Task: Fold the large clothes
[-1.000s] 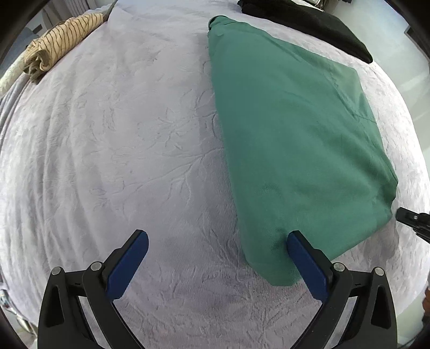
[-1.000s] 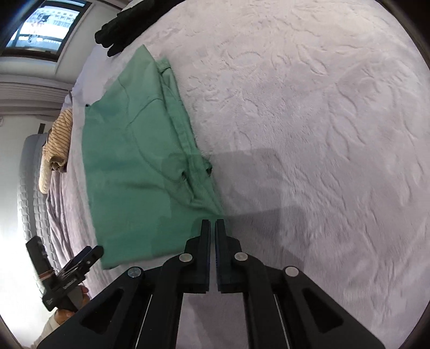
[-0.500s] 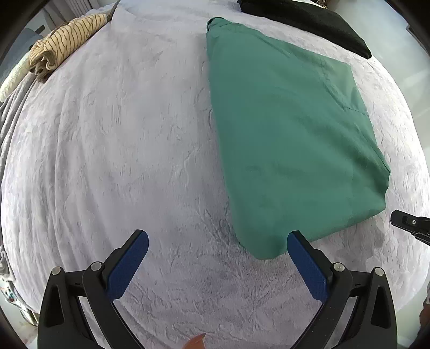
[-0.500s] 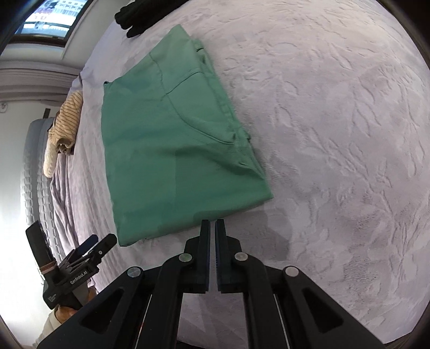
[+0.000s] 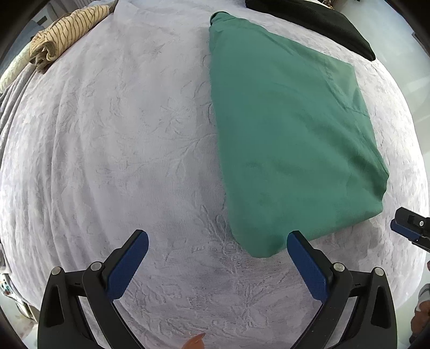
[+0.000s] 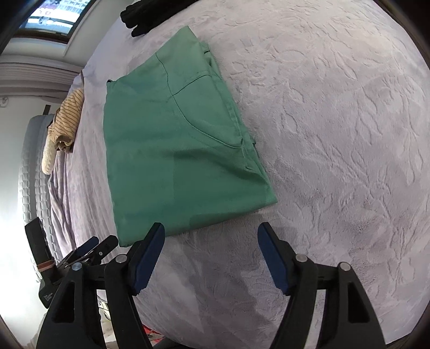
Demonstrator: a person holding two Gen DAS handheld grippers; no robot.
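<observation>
With the green garment (image 5: 290, 139) laid folded flat on the bed (image 5: 121, 150), both the left tool (image 5: 217, 257) and the just-opened right tool (image 6: 211, 249) are held wide and empty, so the near edge should probably be pinched evenly.

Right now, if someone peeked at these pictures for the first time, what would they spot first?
The folded green garment, lying flat on the pale bedspread. Next, the blue-padded left gripper and right gripper, both open beside its near edge with nothing between their pads; the right one's jaws have just been opening. A striped cloth and a black one lie at the far edges.
</observation>
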